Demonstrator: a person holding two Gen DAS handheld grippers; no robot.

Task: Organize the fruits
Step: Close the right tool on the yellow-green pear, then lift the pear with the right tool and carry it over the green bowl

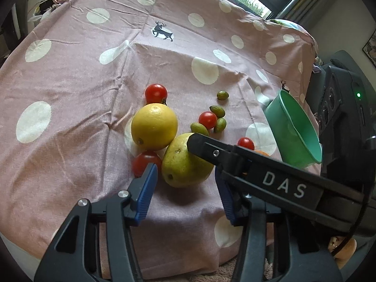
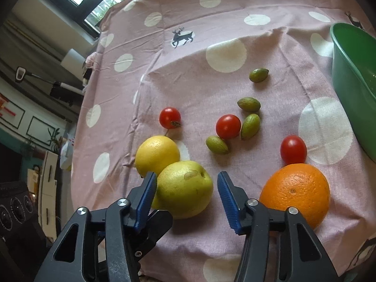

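A yellow-green pear [image 2: 184, 189] lies on the pink dotted cloth, between the open blue pads of my right gripper [image 2: 186, 192]; the pads stand beside it, not pressing it. My left gripper [image 1: 185, 190] is open and empty, just short of the same pear [image 1: 185, 162]. The right gripper's black finger [image 1: 211, 150] crosses over the pear in the left wrist view. A yellow lemon [image 1: 154, 127] touches the pear. An orange [image 2: 297, 193] lies to the right. Cherry tomatoes [image 2: 228, 127] and small green fruits [image 2: 250, 127] are scattered behind.
A green plastic bowl [image 2: 352, 80] stands at the right of the table; it is tilted in the left wrist view [image 1: 293, 131]. The cloth's front edge drops off just below the grippers. Windows and furniture lie beyond the table.
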